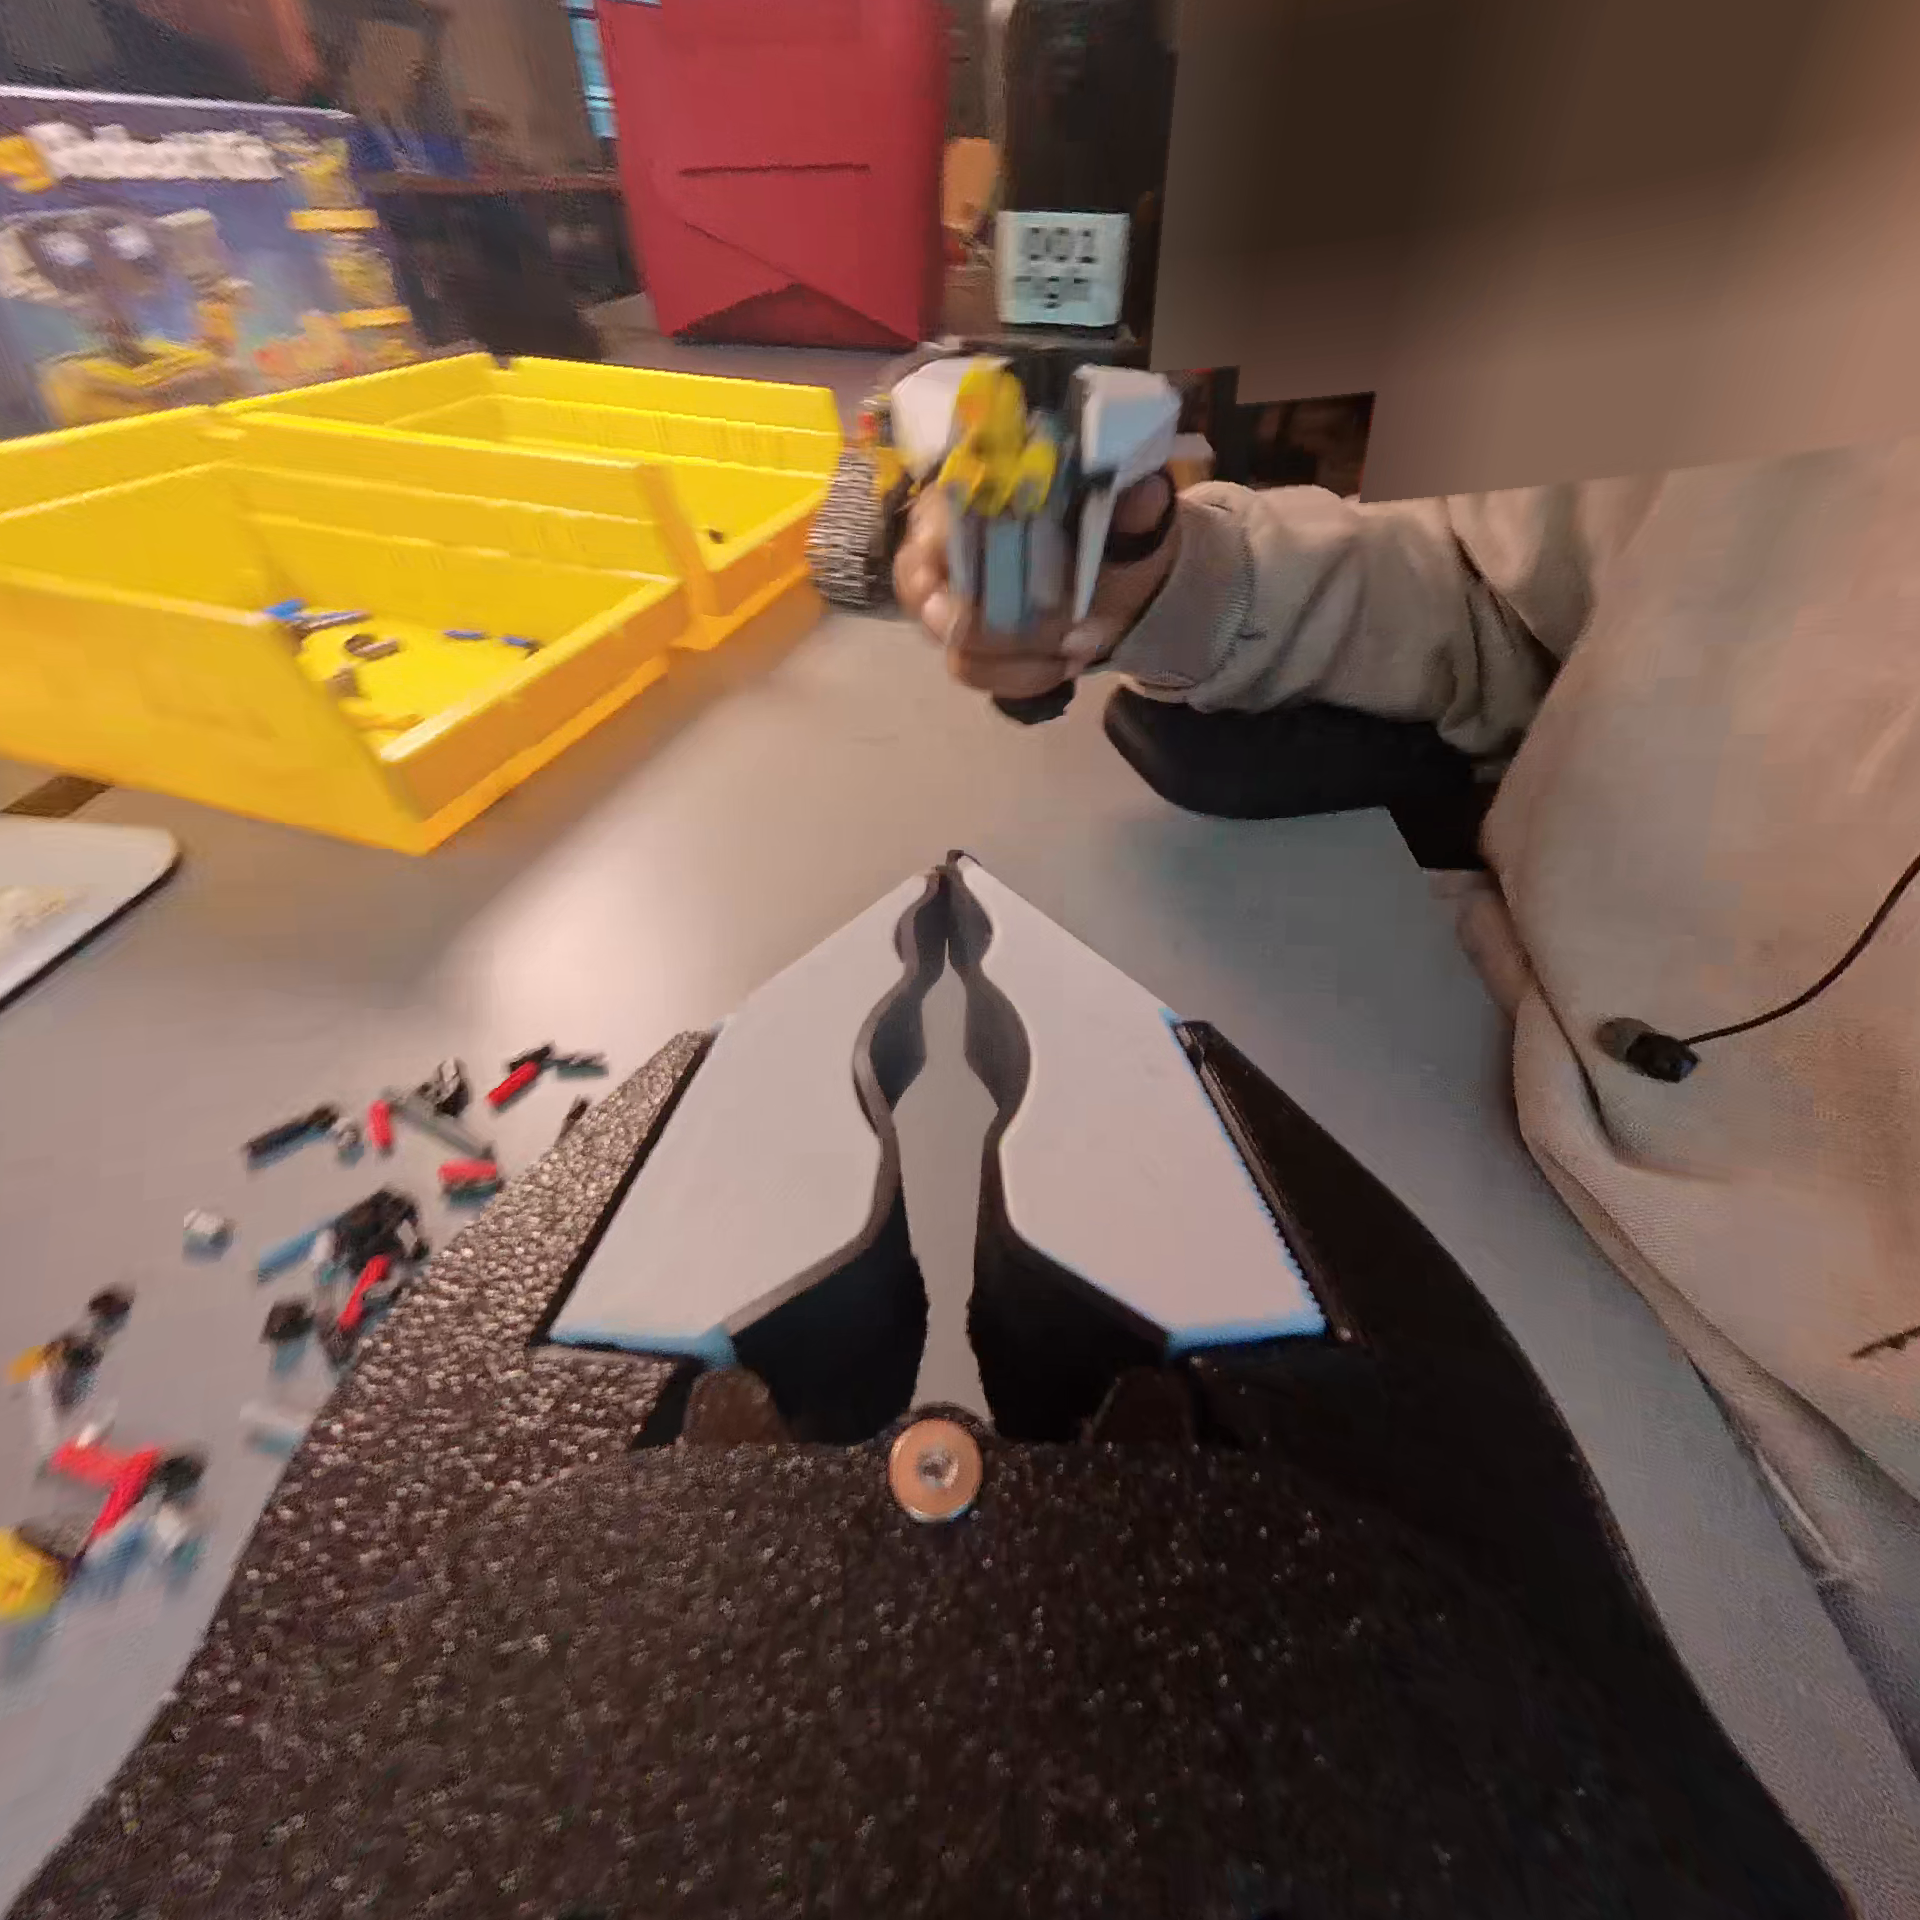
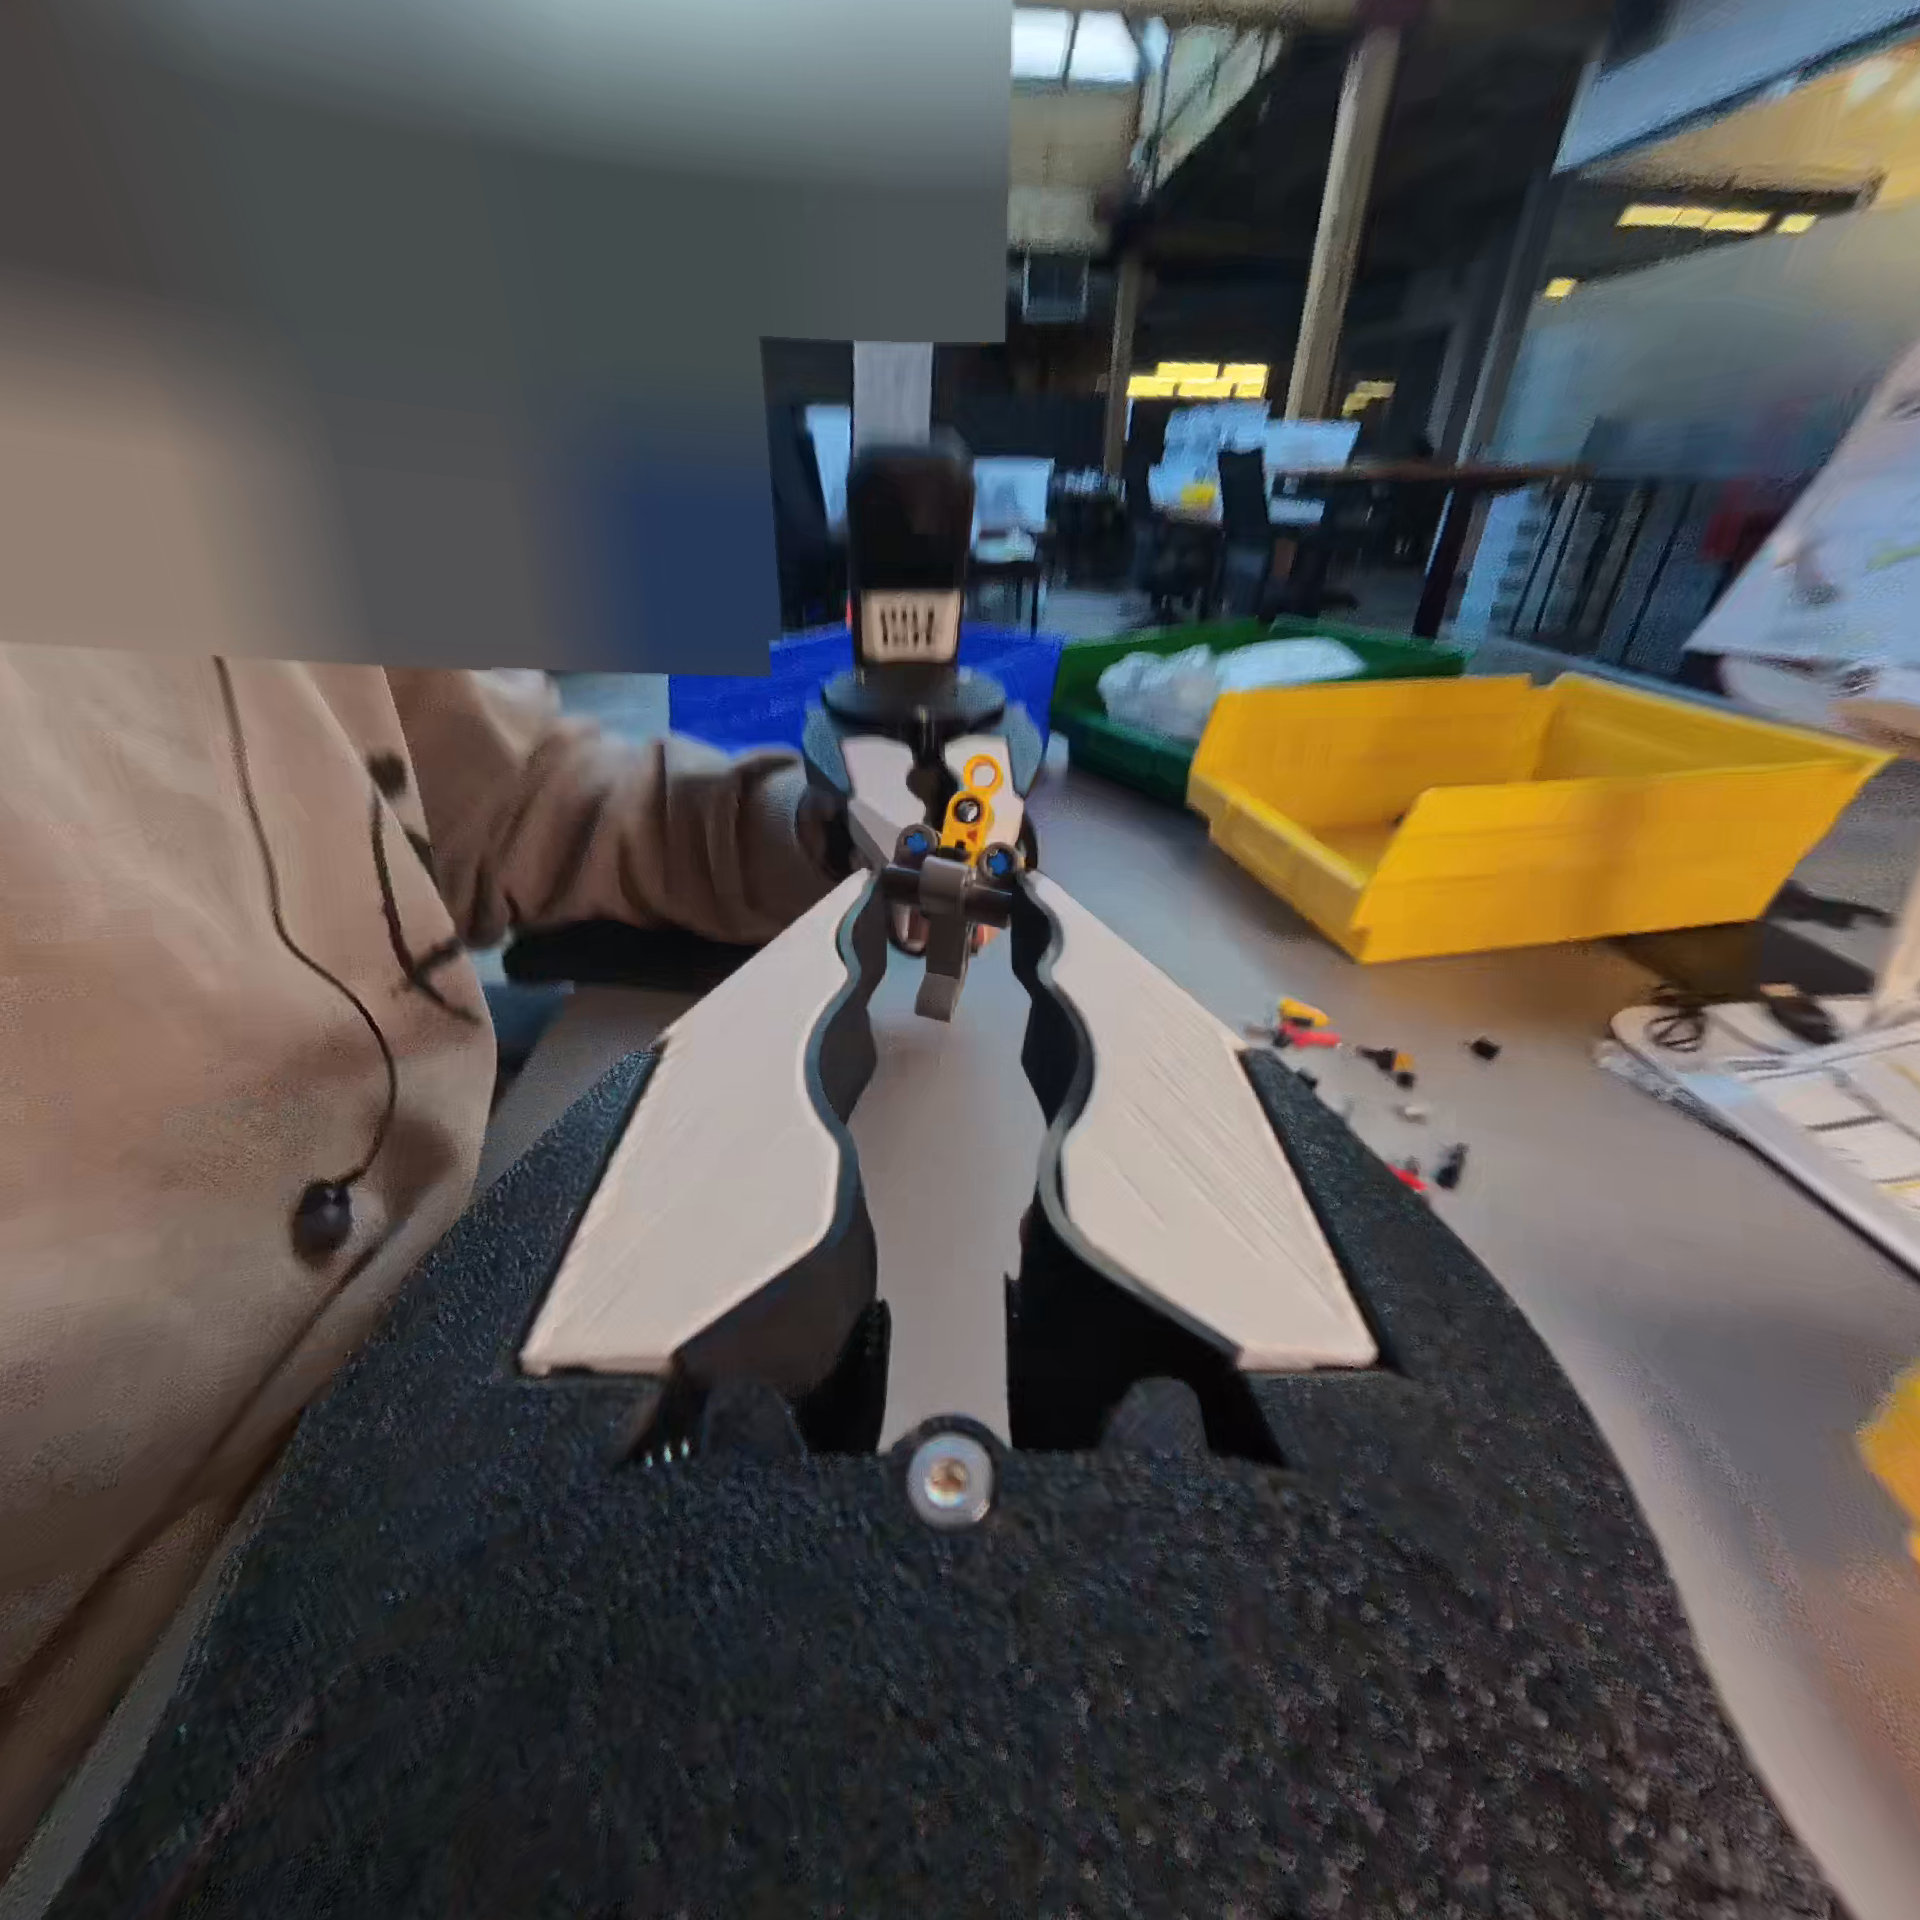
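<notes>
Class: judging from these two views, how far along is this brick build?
Done: a small grey, black and yellow brick assembly is pinned together. In hand: the right tongs grip it; the left tongs are shut. Left: loose small bricks lie on the grey table.

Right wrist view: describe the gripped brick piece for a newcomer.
Find the right gripper over the grey table. Clamped at its tip is the brick assembly: grey, two blue pins, an orange beam; the loose bricks lie on the table.
</notes>
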`<state>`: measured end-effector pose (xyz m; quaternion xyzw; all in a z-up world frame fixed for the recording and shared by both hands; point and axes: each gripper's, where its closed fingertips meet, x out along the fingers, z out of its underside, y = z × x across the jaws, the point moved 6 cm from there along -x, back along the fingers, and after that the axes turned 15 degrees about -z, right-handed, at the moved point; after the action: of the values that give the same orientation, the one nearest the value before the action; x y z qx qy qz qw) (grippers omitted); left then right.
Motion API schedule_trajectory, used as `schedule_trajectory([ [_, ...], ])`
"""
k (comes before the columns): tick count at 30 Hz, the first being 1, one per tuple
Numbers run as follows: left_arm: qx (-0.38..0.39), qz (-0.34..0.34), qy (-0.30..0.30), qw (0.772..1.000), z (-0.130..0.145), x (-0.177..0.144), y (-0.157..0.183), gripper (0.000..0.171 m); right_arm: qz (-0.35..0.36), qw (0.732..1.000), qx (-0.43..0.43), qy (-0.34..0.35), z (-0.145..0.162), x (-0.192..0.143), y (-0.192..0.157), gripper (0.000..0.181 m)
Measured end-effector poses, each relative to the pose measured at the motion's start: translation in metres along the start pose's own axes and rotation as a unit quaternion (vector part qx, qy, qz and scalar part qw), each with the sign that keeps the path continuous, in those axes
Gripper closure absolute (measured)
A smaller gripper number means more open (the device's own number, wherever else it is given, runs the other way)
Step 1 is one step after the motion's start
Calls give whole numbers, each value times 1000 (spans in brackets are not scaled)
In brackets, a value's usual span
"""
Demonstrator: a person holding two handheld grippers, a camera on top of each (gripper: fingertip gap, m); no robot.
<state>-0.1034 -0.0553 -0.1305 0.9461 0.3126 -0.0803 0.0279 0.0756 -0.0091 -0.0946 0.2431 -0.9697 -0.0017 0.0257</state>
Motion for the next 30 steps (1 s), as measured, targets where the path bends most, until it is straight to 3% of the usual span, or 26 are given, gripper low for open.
schedule_trajectory([
  [1, -14, -8, 11, 1000, -3, -11, -10, 171, 31, 999, -25, 11, -12, -21, 3, 160],
  [2, -1, -13, 8, 1000, -4, -9, -10, 171, 46, 997, -50, -36, -8, -23, 0, 159],
  [4, -11, 0, -3, 1000, -2, 12, -2, 171, 18, 998, -38, -36, 6, 0, -7, 159],
  [5, -24, 18, -4, 1000, -2, 20, 3, 163, 13, 998, -36, -40, 10, 7, -7, 159],
  [6, -35, 44, -2, 998, -4, 23, 10, 143, 5, 999, -31, -39, 10, 8, -7, 159],
  [9, -69, 84, 25, 994, -10, 29, 23, 132, -5, 999, -13, -49, 20, 12, -4, 158],
  [11, -76, 89, 27, 993, -12, 34, 29, 133, -25, 998, -3, -55, 25, 22, -8, 158],
  [14, -57, 91, 19, 994, -11, 35, 35, 147, -33, 997, -5, -66, 30, 31, -11, 158],
  [30, 28, 51, 18, 998, -4, 29, 39, 148, -1, 992, -22, -126, 33, 40, -17, 155],
])
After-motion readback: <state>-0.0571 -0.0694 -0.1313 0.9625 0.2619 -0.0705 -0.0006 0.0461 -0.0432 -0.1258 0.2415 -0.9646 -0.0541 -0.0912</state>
